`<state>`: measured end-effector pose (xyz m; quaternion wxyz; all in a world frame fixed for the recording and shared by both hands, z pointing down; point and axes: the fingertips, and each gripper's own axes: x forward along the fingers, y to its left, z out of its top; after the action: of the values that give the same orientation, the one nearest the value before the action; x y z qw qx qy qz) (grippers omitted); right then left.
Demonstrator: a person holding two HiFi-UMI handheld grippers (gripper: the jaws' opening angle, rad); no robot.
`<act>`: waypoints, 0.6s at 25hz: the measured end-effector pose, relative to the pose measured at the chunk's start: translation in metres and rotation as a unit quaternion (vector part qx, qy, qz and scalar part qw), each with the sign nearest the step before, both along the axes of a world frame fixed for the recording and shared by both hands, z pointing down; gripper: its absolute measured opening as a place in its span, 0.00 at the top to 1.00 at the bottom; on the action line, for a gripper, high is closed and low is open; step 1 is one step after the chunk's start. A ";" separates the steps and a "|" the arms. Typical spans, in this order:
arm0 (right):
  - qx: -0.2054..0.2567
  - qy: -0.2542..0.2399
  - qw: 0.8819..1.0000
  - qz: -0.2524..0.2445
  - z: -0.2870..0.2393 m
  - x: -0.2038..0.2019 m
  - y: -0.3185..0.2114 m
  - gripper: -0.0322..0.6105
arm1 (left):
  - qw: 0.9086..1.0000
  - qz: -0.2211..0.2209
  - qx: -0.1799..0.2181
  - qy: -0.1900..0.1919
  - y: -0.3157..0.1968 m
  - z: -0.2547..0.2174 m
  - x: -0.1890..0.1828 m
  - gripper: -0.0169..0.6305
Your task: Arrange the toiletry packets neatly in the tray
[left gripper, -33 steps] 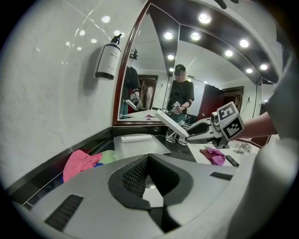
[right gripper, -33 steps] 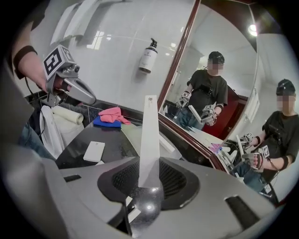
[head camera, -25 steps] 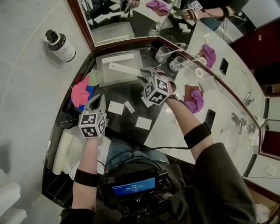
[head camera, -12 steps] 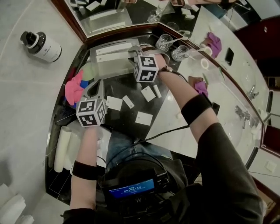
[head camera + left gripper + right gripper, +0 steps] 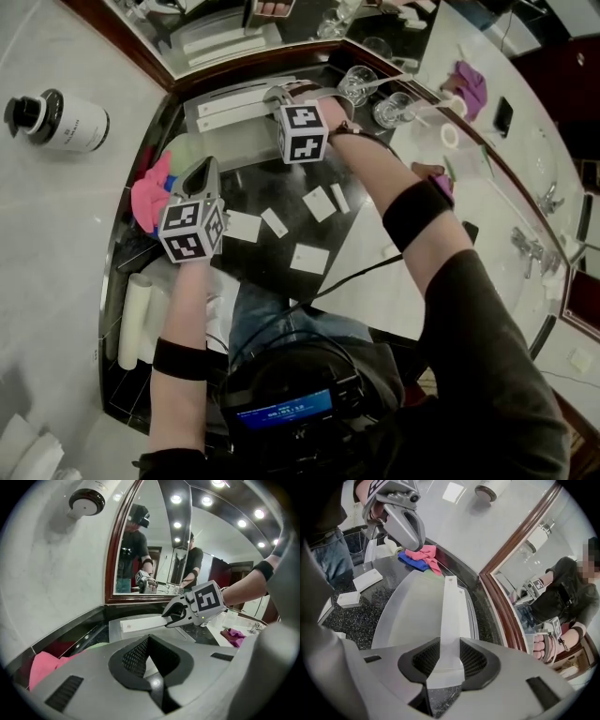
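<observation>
Though unclear from overhead, the right gripper (image 5: 449,645) clamps a long packet (image 5: 451,606).

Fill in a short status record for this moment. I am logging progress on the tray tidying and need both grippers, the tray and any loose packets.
Right gripper: shut on long white packet, which runs lengthwise over the tray's mirror side
Left gripper: shut, empty
Tray: frosted, at the back of the black counter
Loose items: five small white packets on the counter, outside the tray
Nearby: pink cloth left of the tray, two glasses to its right
</observation>
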<state>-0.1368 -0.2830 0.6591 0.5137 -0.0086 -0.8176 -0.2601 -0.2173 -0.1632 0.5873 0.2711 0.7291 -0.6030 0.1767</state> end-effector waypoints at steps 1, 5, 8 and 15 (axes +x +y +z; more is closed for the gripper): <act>-0.002 0.005 1.000 -0.001 0.003 0.001 -0.001 0.72 | 1.000 -0.001 0.000 0.000 -0.002 0.001 -0.001 0.97; -0.001 0.019 1.000 -0.008 0.013 0.002 -0.002 0.72 | 1.000 -0.002 -0.001 0.002 -0.009 0.004 -0.001 0.97; -0.001 0.019 1.000 -0.010 0.014 0.003 -0.002 0.71 | 1.000 0.000 -0.001 0.005 -0.010 0.006 0.002 0.97; 0.014 0.011 1.000 0.006 0.010 0.002 -0.007 0.65 | 1.000 0.005 -0.005 0.010 -0.006 0.010 0.007 0.97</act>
<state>-0.1345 -0.2898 0.6696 0.5240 0.0008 -0.8083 -0.2685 -0.2105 -0.1693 0.5976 0.2798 0.7322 -0.5960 0.1742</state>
